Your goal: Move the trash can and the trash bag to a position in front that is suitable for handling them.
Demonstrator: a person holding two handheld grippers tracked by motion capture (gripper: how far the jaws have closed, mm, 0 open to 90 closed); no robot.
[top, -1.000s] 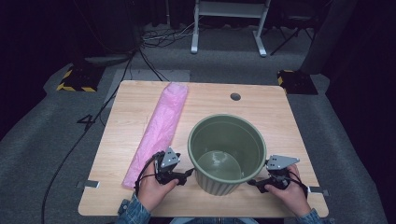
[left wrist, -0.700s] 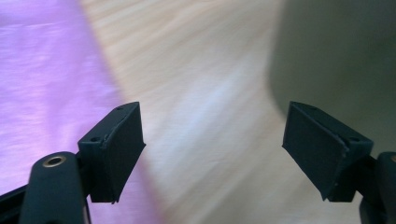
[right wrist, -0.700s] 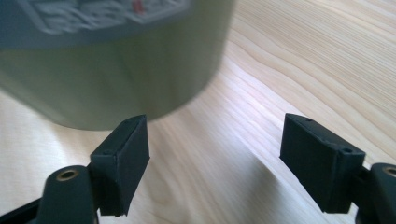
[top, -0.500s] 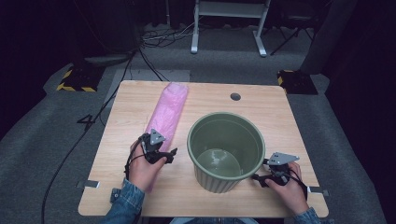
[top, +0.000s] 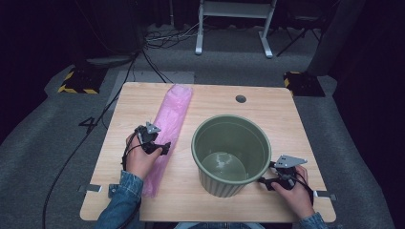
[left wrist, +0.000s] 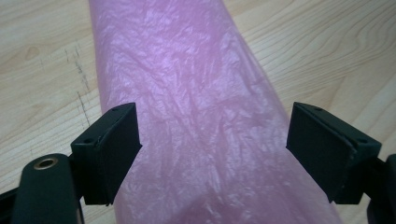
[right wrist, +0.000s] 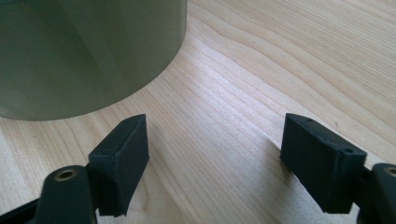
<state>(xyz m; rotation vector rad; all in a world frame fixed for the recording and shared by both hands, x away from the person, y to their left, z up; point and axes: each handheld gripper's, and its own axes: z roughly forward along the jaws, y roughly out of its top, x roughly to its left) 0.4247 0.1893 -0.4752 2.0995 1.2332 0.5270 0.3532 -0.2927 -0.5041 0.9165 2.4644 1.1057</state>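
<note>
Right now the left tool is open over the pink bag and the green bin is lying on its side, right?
Not quite. The green bin stands upright, as the high view shows. The left tool is open over the pink bag.

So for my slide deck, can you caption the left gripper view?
Left gripper, jaws open, poised over the flat pink plastic bag on the wooden table.

My left gripper [top: 165, 148] over pink bag [top: 171, 125]; right gripper [top: 263, 180] beside green bin [top: 231, 153]; wooden table [top: 282, 114].
</note>
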